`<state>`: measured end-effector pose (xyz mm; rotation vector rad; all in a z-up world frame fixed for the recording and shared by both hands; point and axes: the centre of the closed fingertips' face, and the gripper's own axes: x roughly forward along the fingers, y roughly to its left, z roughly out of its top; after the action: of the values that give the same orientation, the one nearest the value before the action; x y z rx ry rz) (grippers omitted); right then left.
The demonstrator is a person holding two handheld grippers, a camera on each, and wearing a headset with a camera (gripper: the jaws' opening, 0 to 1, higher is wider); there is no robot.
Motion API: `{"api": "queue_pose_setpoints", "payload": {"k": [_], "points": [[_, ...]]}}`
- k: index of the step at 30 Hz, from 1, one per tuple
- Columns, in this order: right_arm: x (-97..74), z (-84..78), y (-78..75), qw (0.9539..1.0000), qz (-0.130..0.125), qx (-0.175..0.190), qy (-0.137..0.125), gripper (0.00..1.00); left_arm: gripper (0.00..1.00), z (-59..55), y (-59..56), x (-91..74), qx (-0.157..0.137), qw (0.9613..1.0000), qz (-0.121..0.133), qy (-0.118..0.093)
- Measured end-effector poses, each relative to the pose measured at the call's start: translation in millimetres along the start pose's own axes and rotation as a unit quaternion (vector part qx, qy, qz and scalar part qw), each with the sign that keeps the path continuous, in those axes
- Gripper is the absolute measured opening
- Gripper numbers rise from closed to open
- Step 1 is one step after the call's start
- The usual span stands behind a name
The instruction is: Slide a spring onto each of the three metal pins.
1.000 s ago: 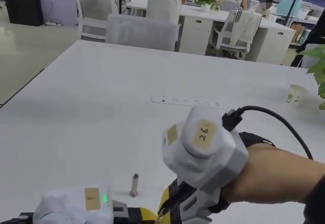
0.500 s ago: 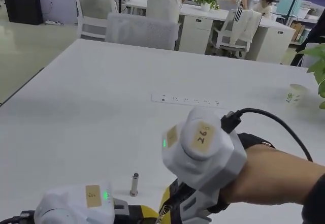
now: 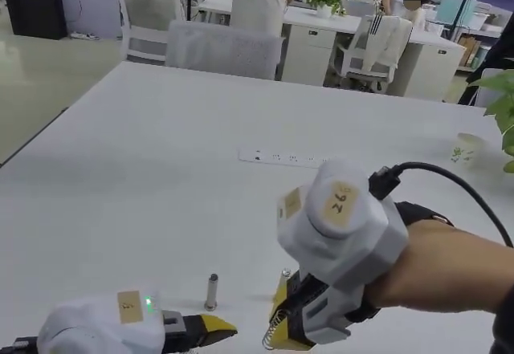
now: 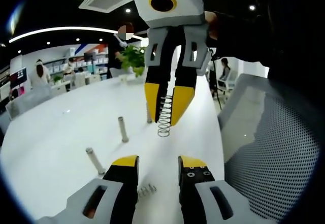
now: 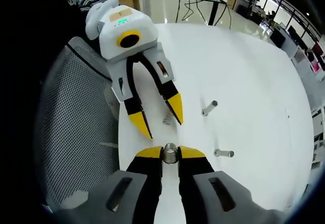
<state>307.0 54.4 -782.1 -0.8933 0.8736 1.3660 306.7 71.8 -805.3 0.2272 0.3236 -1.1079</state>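
Note:
My right gripper (image 3: pixel 283 331) hangs low over the white table, shut on a small steel spring (image 3: pixel 272 328) that dangles from its yellow tips. From its own camera the spring (image 5: pixel 170 153) sits pinched between the tips of the right gripper (image 5: pixel 170 154). The left gripper (image 3: pixel 213 327) lies at the bottom left, facing it, open and holding nothing (image 4: pixel 158 163). One metal pin (image 3: pixel 211 291) stands between the two grippers. A second pin's top (image 3: pixel 286 274) peeks out beside the right gripper. Two pins (image 4: pixel 122 129) (image 4: pixel 94 160) stand to the left of the held spring (image 4: pixel 164 115). Another loose spring (image 4: pixel 147 189) lies on the table by the left gripper's tips.
A power strip (image 3: pixel 281 159) lies flat in the middle of the table (image 3: pixel 144 161). A paper cup (image 3: pixel 468 147) and a plant (image 3: pixel 502 105) stand at the far right. A mesh chair (image 5: pixel 76 117) is at the near edge. People and desks are far behind.
The right gripper has shifted right and risen a little, so the spring in its tips now shows. The left gripper's yellow tips have come into view.

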Motion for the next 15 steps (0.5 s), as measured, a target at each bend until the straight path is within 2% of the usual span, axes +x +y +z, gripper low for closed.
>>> {"api": "queue_pose_setpoints", "payload": {"k": [8, 15], "points": [[-6.8, -9.4, -10.7, 0.9998, -0.013, 0.014, 0.002, 0.08, 0.32, -4.3, 7.7, -5.8, -0.018, 0.9997, 0.016, 0.002], [-15.2, -18.1, -26.2, 0.9992, -0.031, 0.025, 0.007, 0.08, 0.35, -7.5, 11.8, -11.5, -0.028, 0.9992, 0.027, 0.002]]}}
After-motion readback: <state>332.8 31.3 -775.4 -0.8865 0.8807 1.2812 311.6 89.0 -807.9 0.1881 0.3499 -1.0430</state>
